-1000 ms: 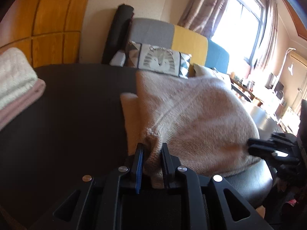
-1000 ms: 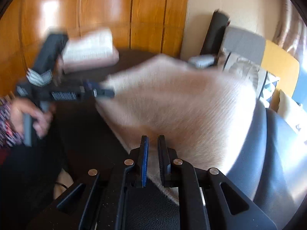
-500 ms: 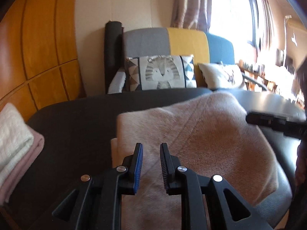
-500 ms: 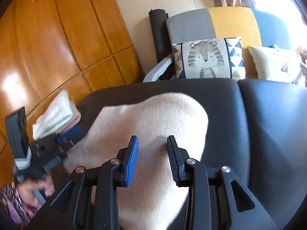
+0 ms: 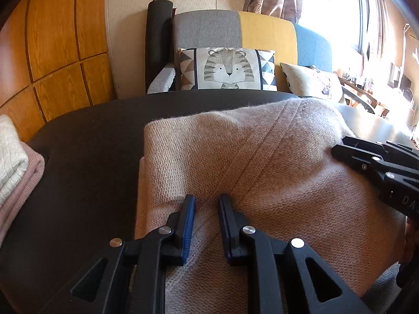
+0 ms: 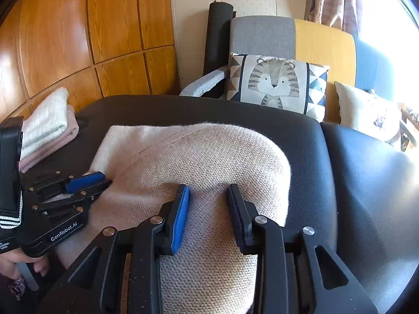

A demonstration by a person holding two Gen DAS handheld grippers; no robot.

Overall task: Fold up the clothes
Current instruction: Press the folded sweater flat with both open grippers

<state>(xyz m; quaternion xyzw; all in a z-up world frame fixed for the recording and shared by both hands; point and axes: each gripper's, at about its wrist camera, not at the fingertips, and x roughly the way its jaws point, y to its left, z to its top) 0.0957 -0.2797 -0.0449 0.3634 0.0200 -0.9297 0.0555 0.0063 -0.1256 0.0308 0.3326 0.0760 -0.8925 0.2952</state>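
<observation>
A pale pink knitted sweater (image 5: 248, 162) lies folded on the black leather surface (image 5: 86, 157); it also shows in the right wrist view (image 6: 199, 162). My left gripper (image 5: 207, 201) is open, its jaws resting on the sweater's near part, holding nothing. My right gripper (image 6: 208, 191) is open over the sweater's right end, empty. Each gripper shows in the other's view: the right one (image 5: 340, 144) at the sweater's right edge, the left one (image 6: 104, 179) at its left edge.
A stack of folded clothes, white on pink (image 6: 47, 128), lies at the surface's far left (image 5: 13, 164). Behind stand a sofa with a tiger cushion (image 5: 227, 69), a wood-panelled wall (image 6: 78, 39) and a bright window at the right.
Both grippers were shut on the sweater, lowering it. They let it go and opened. The sweater now lies flat and folded, with both grippers resting over it.
</observation>
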